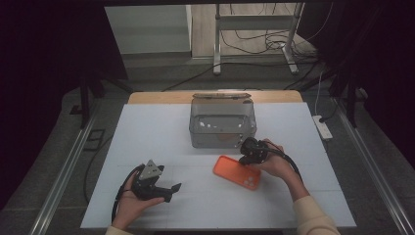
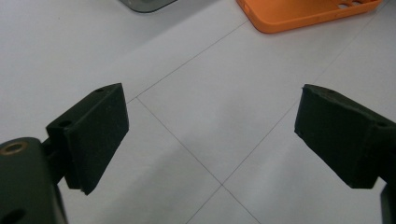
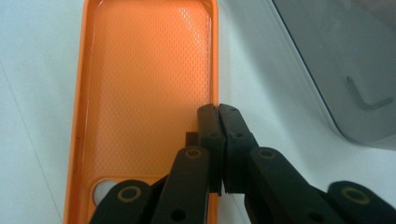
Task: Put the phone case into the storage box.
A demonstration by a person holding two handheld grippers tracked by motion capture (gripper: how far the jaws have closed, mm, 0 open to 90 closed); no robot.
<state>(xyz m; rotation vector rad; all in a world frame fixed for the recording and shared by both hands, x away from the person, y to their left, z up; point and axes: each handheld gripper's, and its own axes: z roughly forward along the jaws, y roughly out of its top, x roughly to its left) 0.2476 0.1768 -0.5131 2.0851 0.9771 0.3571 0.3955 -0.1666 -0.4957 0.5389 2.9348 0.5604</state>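
The right gripper view is showing the right gripper (image 3: 218,109) pinching the side wall of the orange phone case (image 3: 140,79) lying on the white table (image 1: 161,142) beside the clear box (image 1: 222,125), not yet lifted, while the left gripper (image 2: 210,126) is waiting wide apart.

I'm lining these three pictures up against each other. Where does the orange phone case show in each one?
High view: orange phone case lies right of centre on the white table, at the right gripper.
Left gripper view: its corner at the top edge, right of centre.
Right gripper view: left half, inside face up, jaws shut on its side wall.
Shared landmark: the grey box.
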